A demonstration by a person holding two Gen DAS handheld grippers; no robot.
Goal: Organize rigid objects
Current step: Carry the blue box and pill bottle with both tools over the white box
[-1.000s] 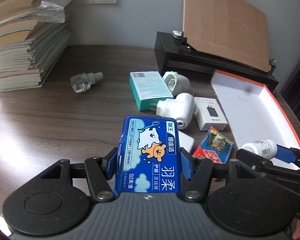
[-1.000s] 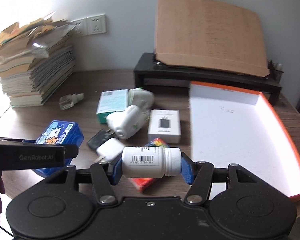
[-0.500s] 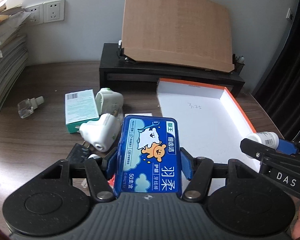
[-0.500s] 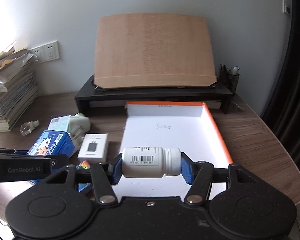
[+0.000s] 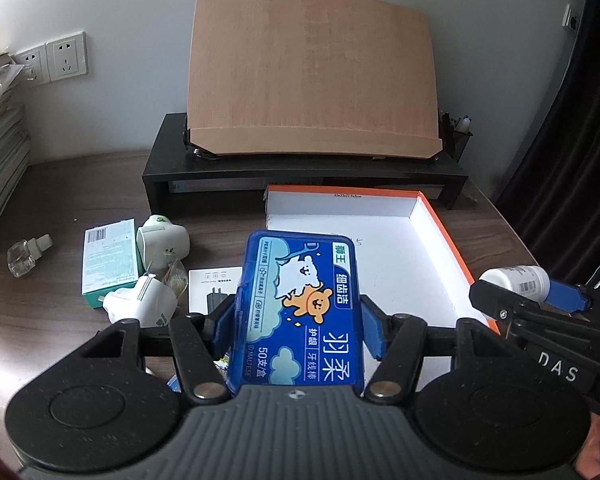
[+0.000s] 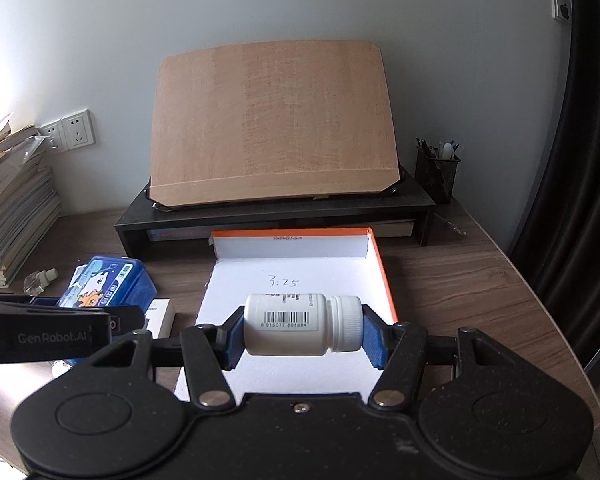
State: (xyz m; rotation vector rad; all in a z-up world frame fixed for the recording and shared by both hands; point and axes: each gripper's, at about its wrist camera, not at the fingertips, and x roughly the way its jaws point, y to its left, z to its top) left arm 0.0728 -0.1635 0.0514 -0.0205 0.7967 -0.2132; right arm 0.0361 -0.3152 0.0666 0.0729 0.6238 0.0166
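Note:
My left gripper (image 5: 298,326) is shut on a blue floss-pick box (image 5: 298,308) with a cartoon bear, held above the left edge of the orange-rimmed white tray (image 5: 440,220). My right gripper (image 6: 303,330) is shut on a white pill bottle (image 6: 296,330) lying crosswise between the blue pads, over the near part of the same tray (image 6: 380,264). The bottle (image 5: 518,282) also shows at the right of the left wrist view, and the blue box (image 6: 108,286) at the left of the right wrist view.
On the wooden desk left of the tray lie a green carton (image 5: 108,260), two white plug-in devices (image 5: 144,300), a white charger box (image 5: 212,284) and a small clear bottle (image 5: 24,256). A black monitor riser (image 5: 300,176) bearing a wooden board stands behind. Books are stacked far left.
Both grippers have swung right with their loads, from over the clutter to over the tray. The tray is now straight ahead in both views, and the book stack has slid to the edge.

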